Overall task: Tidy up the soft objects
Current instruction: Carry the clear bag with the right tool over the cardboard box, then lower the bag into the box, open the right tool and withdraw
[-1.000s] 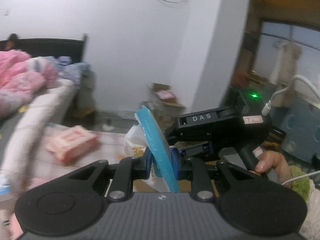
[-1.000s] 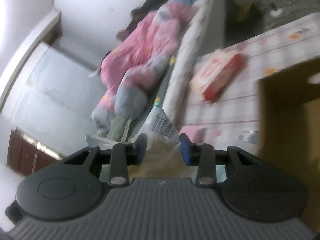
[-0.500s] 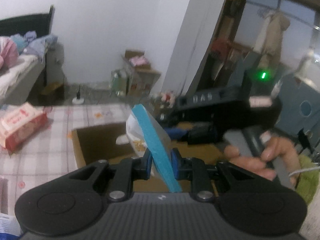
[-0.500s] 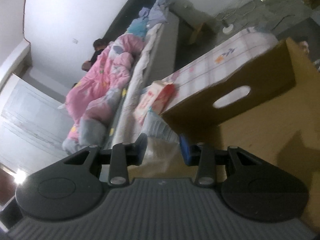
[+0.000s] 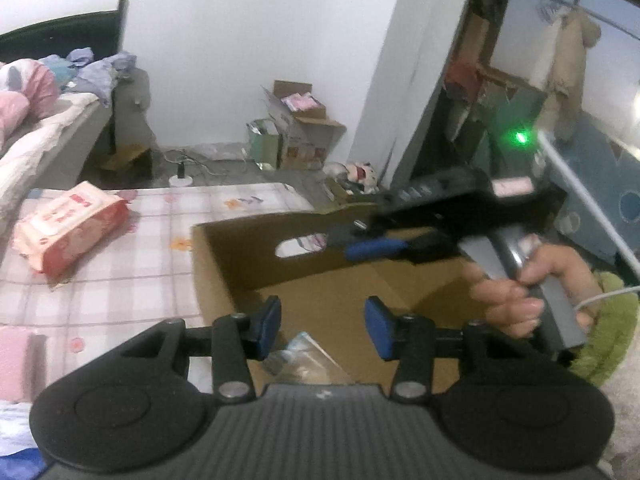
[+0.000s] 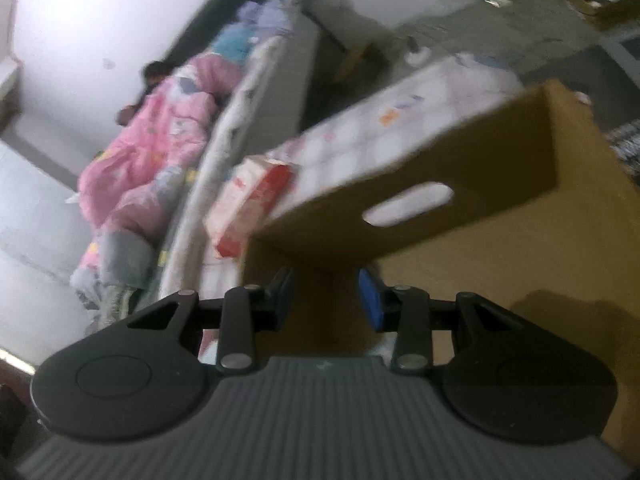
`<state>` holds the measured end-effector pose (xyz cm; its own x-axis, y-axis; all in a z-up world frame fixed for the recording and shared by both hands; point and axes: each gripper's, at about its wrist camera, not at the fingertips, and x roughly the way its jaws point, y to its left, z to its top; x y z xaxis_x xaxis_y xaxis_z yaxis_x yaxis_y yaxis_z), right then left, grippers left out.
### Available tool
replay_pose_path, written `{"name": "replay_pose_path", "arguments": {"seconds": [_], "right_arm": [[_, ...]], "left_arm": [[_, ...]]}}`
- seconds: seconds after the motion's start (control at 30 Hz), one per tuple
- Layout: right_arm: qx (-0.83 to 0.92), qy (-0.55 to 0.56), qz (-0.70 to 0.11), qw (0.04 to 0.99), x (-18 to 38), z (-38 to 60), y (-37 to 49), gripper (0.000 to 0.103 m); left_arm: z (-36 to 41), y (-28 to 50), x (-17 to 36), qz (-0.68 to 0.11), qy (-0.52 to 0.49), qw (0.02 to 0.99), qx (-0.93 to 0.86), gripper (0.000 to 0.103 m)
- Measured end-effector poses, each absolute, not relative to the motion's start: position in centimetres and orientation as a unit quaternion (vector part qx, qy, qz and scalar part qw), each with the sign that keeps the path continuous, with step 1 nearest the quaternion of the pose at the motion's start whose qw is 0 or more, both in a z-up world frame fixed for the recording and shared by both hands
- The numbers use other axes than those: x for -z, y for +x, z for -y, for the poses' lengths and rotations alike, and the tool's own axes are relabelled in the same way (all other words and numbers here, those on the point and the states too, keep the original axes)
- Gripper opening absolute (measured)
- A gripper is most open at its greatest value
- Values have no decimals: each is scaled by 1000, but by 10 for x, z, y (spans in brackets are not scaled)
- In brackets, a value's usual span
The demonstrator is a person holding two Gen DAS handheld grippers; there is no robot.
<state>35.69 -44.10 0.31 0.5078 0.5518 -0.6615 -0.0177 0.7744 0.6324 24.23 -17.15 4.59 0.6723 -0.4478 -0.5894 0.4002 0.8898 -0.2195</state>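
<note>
An open cardboard box (image 5: 224,264) with a hand slot stands on a checked tablecloth; it also shows in the right wrist view (image 6: 460,168). My left gripper (image 5: 322,326) is open and empty above the box's near corner. A clear plastic bag (image 5: 304,360) lies on the box floor just below it. My right gripper (image 6: 325,302) is open and empty over the box; it also shows in the left wrist view (image 5: 384,246), held by a hand. A red and white tissue pack (image 5: 68,228) lies on the cloth left of the box, also visible in the right wrist view (image 6: 248,200).
A bed with a pink quilt (image 6: 160,140) runs along the far left. Cardboard boxes (image 5: 300,120) and clutter stand on the floor by the white wall. A pink soft item (image 5: 20,360) lies at the table's near left. A green fluffy thing (image 5: 608,332) is at the right.
Both grippers held the blue-edged plastic bag and lowered it over the box. Both have now opened and the bag lies on the box floor.
</note>
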Motion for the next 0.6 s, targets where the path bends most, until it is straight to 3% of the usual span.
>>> {"name": "replay_pose_path", "arguments": {"seconds": [0.3, 0.6], "right_arm": [[-170, 148, -572, 788, 24, 382, 307, 40], [-168, 33, -604, 778, 61, 331, 305, 39]], "left_arm": [[114, 216, -54, -329, -65, 923, 186, 48], [73, 211, -37, -359, -98, 918, 138, 48]]}}
